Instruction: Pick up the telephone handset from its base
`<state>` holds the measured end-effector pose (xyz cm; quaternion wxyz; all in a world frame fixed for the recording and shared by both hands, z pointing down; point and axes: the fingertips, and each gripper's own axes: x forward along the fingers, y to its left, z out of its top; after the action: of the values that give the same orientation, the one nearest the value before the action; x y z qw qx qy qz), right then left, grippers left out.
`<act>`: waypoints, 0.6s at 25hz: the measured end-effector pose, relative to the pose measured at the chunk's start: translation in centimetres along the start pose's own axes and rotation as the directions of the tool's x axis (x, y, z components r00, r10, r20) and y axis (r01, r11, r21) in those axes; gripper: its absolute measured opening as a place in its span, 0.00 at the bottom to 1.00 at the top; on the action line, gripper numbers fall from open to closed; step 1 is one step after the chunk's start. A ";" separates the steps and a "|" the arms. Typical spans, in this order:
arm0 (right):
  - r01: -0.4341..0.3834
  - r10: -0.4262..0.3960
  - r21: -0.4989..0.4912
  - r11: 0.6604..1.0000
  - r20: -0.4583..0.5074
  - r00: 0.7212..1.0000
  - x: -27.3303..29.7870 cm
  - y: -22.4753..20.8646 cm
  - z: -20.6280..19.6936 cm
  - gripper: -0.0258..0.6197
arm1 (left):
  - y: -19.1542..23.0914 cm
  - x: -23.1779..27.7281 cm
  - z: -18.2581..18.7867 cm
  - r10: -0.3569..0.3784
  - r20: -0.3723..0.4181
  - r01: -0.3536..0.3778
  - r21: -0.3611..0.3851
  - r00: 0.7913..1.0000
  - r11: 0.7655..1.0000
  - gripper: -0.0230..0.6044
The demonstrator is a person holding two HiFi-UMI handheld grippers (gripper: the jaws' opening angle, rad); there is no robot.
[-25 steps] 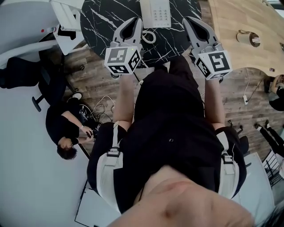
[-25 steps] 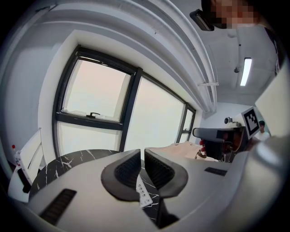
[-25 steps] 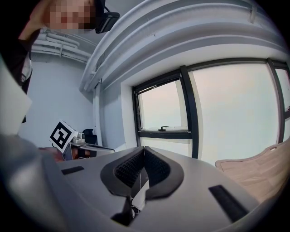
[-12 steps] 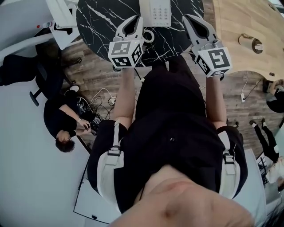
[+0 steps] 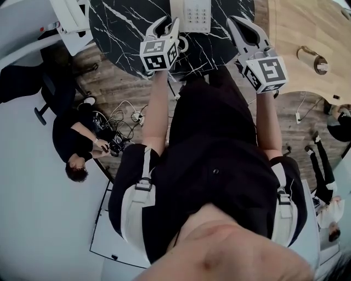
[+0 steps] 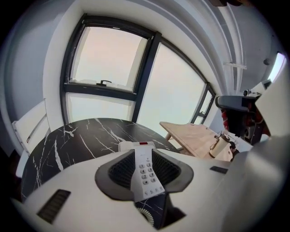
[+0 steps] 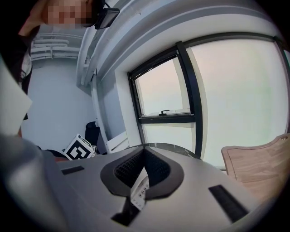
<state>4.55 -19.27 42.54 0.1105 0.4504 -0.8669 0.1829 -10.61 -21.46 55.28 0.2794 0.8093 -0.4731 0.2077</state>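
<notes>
Head view, looking steeply down. A round black marble table [image 5: 126,27] sits at the top of the frame. The white telephone [image 5: 192,13] lies on it near the edge facing the person, keypad up. The handset has not been lifted, and at this size it cannot be told apart from the base. The coiled cord [image 5: 184,43] lies on the table just beside the telephone's near end.

Left gripper [image 5: 168,21]: over the table edge, tips close to the telephone's left near corner, pointing down at it. In the left gripper view the jaws stand apart and have just been opening. Nothing is caught between the pads. The telephone [image 6: 146,174] shows through the gap, farther on, with the cord [image 6: 146,216] below it.

Right gripper [image 5: 235,21]: over the table edge to the right of the telephone, apart from it. In the right gripper view [image 7: 144,148] the jaw tips meet, closed and empty. A strip of the telephone [image 7: 139,190] shows through the slot behind the tips.

A wooden table [image 5: 290,38] stands to the right. A person [image 5: 77,145] sits on the floor at the left.
</notes>
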 end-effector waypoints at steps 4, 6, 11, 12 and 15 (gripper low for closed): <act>-0.007 0.007 0.008 1.000 -0.027 1.000 0.9 -1.0 -0.7 0.09 | 1.0 2.1 -1.5 0.027 -0.052 -0.028 -0.013 0.998 1.000 0.28; -0.009 0.010 0.012 1.000 -0.038 0.999 1.4 -1.5 -1.1 0.09 | 1.6 3.2 -2.0 0.041 -0.072 -0.042 -0.018 0.997 0.999 0.31; -0.018 0.021 0.030 0.999 -0.074 0.997 2.5 -2.4 -2.2 0.09 | 2.8 5.4 -3.5 0.079 -0.124 -0.084 -0.033 0.989 0.996 0.36; -0.019 0.022 0.034 0.999 -0.080 0.997 2.7 -2.5 -2.4 0.09 | 3.0 5.8 -3.8 0.084 -0.134 -0.090 -0.036 0.987 0.995 0.38; -0.021 0.025 0.044 0.999 -0.097 0.995 3.2 -3.0 -2.9 0.09 | 3.3 6.9 -4.7 0.094 -0.163 -0.103 -0.047 0.982 0.994 0.42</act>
<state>5.26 -21.95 46.97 0.1408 0.4332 -0.8615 0.2245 -10.62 -24.19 63.87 0.3282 0.7576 -0.4940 0.2727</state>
